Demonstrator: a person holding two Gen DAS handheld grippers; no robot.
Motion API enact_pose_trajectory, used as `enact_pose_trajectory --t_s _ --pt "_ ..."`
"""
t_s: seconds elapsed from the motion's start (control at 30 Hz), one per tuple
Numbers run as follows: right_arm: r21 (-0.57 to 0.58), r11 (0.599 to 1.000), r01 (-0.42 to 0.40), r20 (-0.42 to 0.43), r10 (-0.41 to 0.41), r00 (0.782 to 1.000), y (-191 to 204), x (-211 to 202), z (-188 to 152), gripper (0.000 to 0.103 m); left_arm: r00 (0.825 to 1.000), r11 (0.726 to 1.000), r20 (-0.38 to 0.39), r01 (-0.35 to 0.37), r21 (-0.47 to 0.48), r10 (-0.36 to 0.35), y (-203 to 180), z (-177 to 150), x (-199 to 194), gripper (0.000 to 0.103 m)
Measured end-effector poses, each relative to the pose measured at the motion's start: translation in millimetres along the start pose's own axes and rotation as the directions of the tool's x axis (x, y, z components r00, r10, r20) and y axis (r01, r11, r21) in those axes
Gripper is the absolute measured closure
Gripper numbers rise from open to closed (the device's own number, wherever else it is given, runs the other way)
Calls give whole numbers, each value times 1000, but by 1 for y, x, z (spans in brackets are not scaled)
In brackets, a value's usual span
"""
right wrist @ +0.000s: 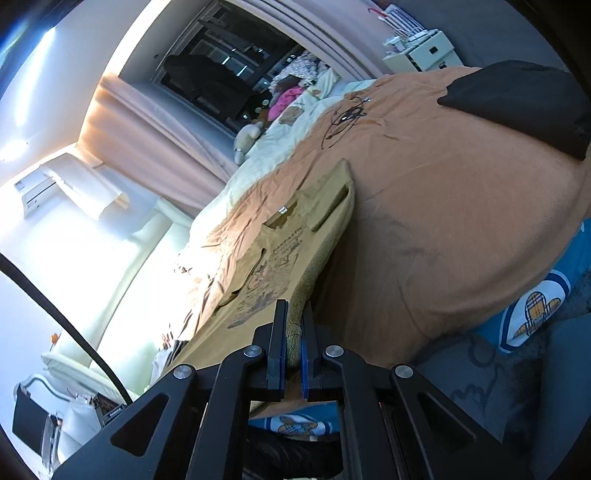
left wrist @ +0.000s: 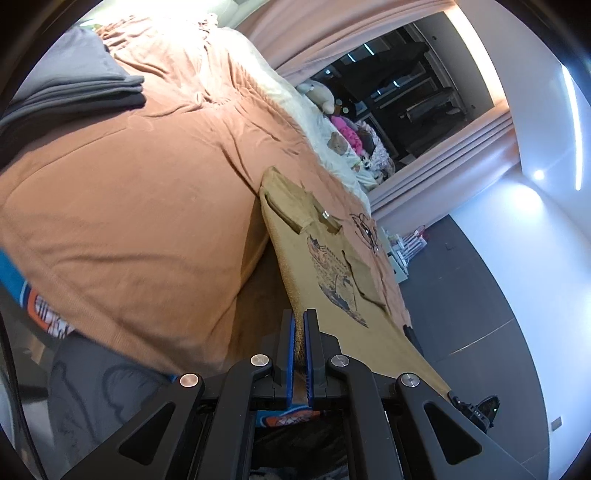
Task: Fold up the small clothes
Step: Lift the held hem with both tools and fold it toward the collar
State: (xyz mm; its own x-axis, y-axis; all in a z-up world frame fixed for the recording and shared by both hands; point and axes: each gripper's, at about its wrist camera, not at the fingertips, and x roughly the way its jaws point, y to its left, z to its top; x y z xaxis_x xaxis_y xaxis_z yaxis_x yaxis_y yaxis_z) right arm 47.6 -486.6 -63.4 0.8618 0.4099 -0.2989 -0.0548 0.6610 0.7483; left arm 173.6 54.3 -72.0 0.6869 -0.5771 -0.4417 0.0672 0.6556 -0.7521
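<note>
While both grippers pinch the near hem of the tan T-shirt (left wrist: 332, 236), the garment runs lengthwise away from them across the orange bedspread (left wrist: 147, 184). Left gripper (left wrist: 299, 325) and right gripper (right wrist: 293, 317) each clamp one hem corner, equally near. No container is visible; a folded grey stack (left wrist: 74, 85) lies well apart.

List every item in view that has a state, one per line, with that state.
Left gripper: shut on the tan T-shirt's hem.
Right gripper: shut on the tan T-shirt's hem.
Tan T-shirt: printed side up, sleeves folded in, bottom edge lifted off the bed.
Orange blanket: spread over the bed, wrinkled.
Grey clothes: folded, stacked on the blanket.
Black garment: lying on the blanket.
Curtains: drawn open.
</note>
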Motion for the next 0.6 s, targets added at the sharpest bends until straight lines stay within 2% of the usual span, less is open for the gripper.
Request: enact_pose_trajectory --t_s 0.13,0.6 --pt "-19 1000 -2 -6 2 1000 1 -8 -3 101 1000 1000 20 22 -5 -22 3 -13 -20 99" --pt "-94 995 -47 9 48 999 7 -40 -6 101 994 996 70 83 25 -85 0 -28 -86 99"
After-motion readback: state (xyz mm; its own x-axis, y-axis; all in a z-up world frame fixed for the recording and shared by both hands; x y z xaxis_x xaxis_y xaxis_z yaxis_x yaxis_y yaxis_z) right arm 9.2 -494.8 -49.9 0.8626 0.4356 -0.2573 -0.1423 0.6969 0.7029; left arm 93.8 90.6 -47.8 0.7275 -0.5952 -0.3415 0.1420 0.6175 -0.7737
